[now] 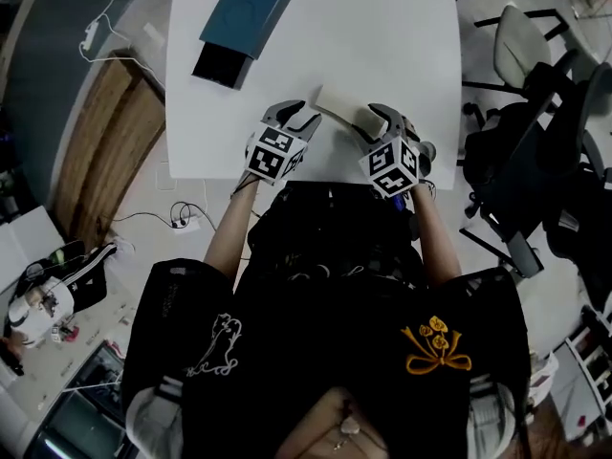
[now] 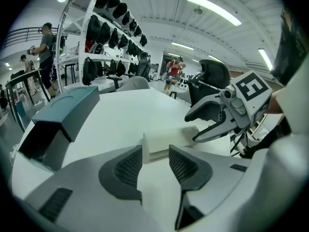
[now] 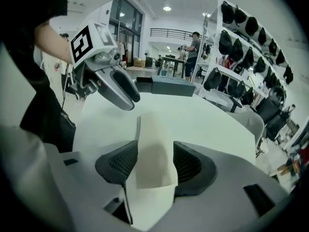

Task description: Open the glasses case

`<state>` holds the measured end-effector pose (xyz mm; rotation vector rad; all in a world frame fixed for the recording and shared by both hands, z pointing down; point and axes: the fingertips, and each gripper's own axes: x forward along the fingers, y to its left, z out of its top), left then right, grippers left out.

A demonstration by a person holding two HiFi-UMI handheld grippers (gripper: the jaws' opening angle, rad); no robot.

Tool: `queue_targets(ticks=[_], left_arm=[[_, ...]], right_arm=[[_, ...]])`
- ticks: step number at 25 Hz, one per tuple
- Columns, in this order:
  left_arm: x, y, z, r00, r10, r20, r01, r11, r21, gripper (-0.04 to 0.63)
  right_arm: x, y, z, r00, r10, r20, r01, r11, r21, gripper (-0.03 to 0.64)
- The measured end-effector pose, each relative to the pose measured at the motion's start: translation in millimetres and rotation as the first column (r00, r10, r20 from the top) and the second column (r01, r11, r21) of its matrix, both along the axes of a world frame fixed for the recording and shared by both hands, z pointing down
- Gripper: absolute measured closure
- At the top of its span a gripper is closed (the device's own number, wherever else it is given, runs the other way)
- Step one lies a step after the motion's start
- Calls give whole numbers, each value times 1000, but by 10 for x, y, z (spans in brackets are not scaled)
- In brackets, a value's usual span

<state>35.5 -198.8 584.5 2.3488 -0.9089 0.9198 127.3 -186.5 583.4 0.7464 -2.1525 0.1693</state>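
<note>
At the near edge of the white table, just in front of the person, the pale glasses case lies flat and closed, with one gripper at each end. Farther back on the left sits a teal box with a dark open end, well apart from the work. The left gripper has its jaws spread, and its own view shows the case's near end just ahead of the ribbed pads rather than between them, so it holds nothing. The right gripper is also spread, but it straddles the other end of the case: the body of the case runs between its two pads, which sit close beside its sides without visibly squeezing it. The step in hand looks like the approach, with both tools being set around the case and no grip taken yet. The lid shows no gap, so the opening itself has not begun. Next, one gripper probably needs to close on the base and steady it, while the other finds the lid's edge and lifts. The smooth shell may slip under a shallow pinch.
</note>
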Motion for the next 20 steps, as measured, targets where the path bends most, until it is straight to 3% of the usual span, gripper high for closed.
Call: queue_targets(ticks=[5,9,15,17,20], left_arm=[[-30,-34,175,998,56,32,-55,998,-33,416],[37,-50,264,986,147,84,-144,989,-35,414],[178,-52,467,916,335,220,-342,940,-4,416],[212,-48,503,911,350,218,-357,934,-5,416],[232,-52,509,923,334,191,-339,941,-7,416]], right_arm=[[-46,42,152,986,-79,-148,87,995,43,364],[11,95,255,969,-102,-225,116,992,52,364],[20,84,234,977,-75,-202,89,994,61,373],[24,82,237,977,-77,-198,89,995,51,373],[58,74,216,981,-67,-184,75,997,34,379]])
